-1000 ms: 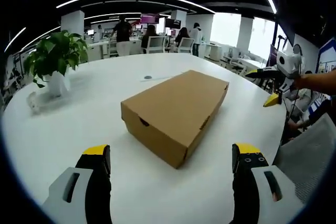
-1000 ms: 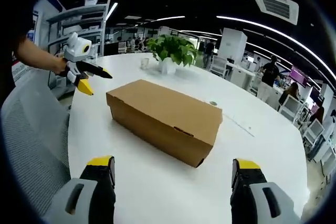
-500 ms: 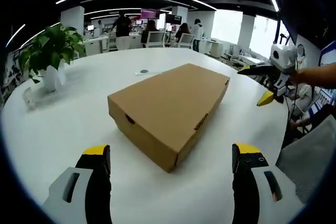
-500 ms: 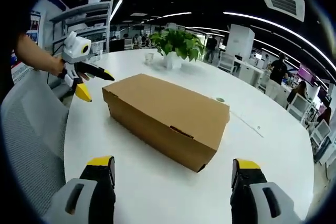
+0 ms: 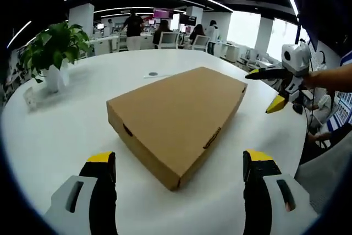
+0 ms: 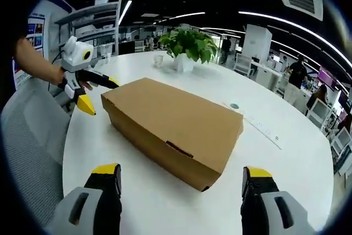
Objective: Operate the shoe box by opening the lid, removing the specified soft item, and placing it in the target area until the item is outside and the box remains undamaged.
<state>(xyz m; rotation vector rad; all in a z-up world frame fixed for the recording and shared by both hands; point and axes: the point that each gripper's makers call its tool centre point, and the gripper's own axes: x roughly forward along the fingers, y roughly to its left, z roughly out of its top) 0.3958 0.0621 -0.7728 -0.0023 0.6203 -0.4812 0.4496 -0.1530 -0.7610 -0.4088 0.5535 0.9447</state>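
- The left gripper view shows the short end of the brown shoe box [image 5: 179, 119] with its lid shut. The right gripper view shows a long side of it, with a small slot in that side.
- In the left gripper view the right tool [image 5: 266, 88] is off to the right, above the worktop's rim. In the right gripper view the left tool [image 6: 99, 94] is just beside the box's far left corner.
- A potted plant [image 5: 52, 53] stands near the far rim.
- The white worktop [image 5: 66, 130] has bare room all round the box.
- Both tools are spread wide and hold nothing.
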